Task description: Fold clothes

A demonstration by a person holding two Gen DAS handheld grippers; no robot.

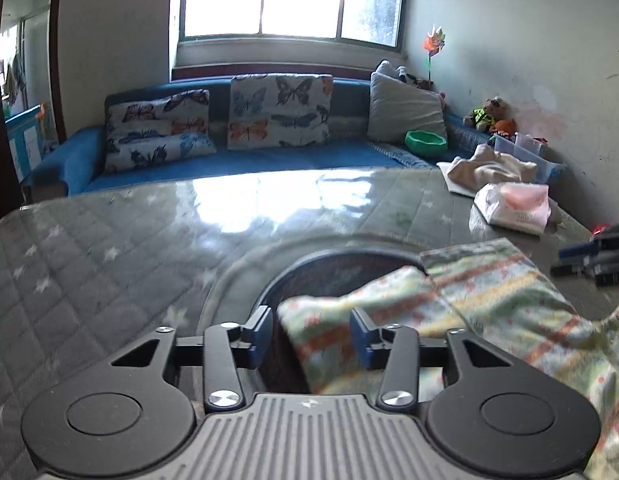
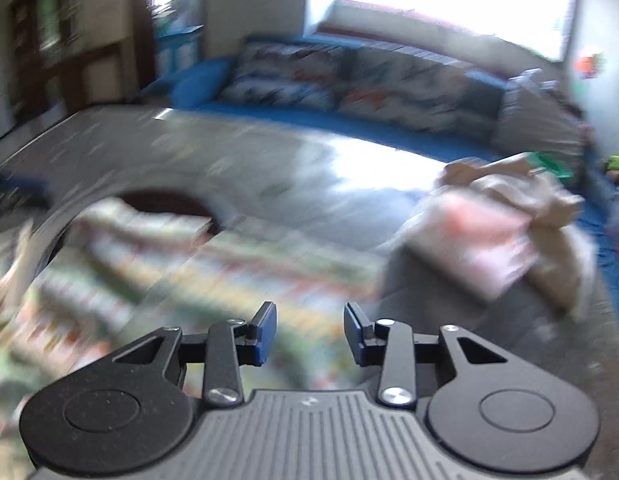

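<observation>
A green cloth with orange and yellow bands lies rumpled on the grey quilted table. In the left wrist view my left gripper stands open. A folded corner of the cloth lies loosely between its blue pads, which do not press on it. The right wrist view is blurred. There my right gripper hangs open just above the same cloth, with nothing clamped between its pads.
A dark rounded opening with a black rim sits in the table under the cloth. A pink tissue pack and a beige cloth lie far right. Beyond them stand a blue sofa, a green bowl and a plastic box.
</observation>
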